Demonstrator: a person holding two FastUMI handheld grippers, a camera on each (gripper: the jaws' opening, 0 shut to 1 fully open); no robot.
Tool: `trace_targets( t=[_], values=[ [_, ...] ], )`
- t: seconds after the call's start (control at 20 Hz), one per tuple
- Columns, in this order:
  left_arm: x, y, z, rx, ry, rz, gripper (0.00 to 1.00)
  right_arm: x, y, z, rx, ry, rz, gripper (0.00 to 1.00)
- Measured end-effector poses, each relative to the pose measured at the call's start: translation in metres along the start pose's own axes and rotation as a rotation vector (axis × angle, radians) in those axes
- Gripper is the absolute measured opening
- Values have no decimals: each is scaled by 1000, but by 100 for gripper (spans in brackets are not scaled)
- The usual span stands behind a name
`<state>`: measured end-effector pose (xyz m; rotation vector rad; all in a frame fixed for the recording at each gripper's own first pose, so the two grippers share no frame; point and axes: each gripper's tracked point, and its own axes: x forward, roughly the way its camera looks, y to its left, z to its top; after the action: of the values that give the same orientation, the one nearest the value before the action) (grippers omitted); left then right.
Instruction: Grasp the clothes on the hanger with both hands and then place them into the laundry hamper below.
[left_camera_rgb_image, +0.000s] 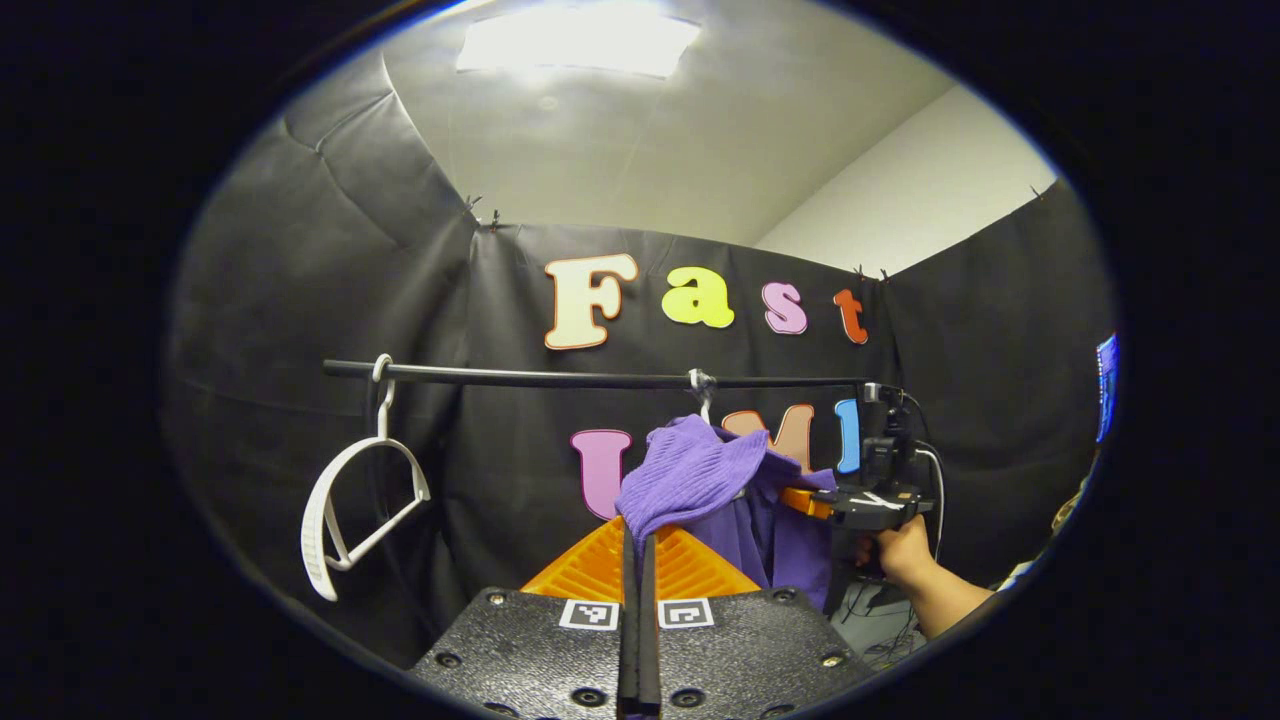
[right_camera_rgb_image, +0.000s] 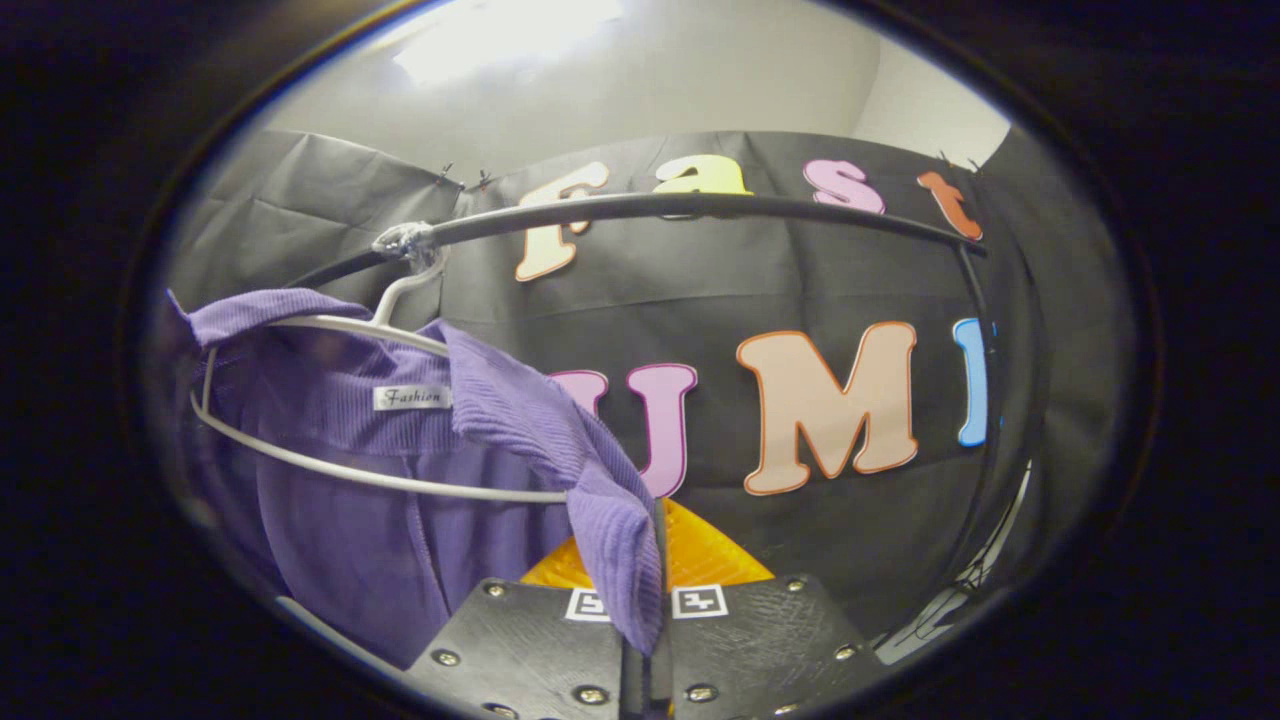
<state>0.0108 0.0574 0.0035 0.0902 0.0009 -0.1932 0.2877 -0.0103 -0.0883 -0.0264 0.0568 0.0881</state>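
Observation:
A purple ribbed garment (left_camera_rgb_image: 700, 470) hangs on a white hanger whose hook (left_camera_rgb_image: 703, 400) sits on the black rail (left_camera_rgb_image: 560, 378). My left gripper (left_camera_rgb_image: 637, 535) is shut on a bunched fold of it, pulled toward the camera. In the left gripper view, my right gripper (left_camera_rgb_image: 805, 500) grips the garment's other side, held by a hand (left_camera_rgb_image: 905, 555). In the right gripper view the garment (right_camera_rgb_image: 400, 540) drapes over the white hanger (right_camera_rgb_image: 380, 470). A strip of its fabric (right_camera_rgb_image: 625, 560) runs down between the shut fingers of my right gripper (right_camera_rgb_image: 655, 515).
An empty white hanger (left_camera_rgb_image: 340, 520) hangs at the rail's left end. The rail's upright post (left_camera_rgb_image: 868, 420) stands at the right, with cables (left_camera_rgb_image: 885, 620) below. Black cloth walls close in behind and on both sides.

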Motion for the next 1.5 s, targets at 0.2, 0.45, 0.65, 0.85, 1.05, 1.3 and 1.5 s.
trace_targets(
  t=[0.2,0.45,0.65,0.85,1.05,1.3,1.5],
  values=[
    [18,36,20,28,-56,90,0,7,-15,26,-6,-37,-77,8],
    [46,67,18,23,-52,160,0,17,-23,38,8,-48,-118,8],
    [68,78,18,30,-50,179,0,27,-29,45,14,-44,-138,8],
    [89,98,11,6,-46,233,0,47,-35,39,21,-31,-148,8],
    [108,114,-8,-6,-10,256,0,72,-35,17,45,8,-138,8],
    [121,116,-32,-23,18,266,0,97,-45,-20,93,62,-152,8],
    [128,114,-58,-40,66,253,0,105,-47,-50,128,108,-157,8]
  ],
)
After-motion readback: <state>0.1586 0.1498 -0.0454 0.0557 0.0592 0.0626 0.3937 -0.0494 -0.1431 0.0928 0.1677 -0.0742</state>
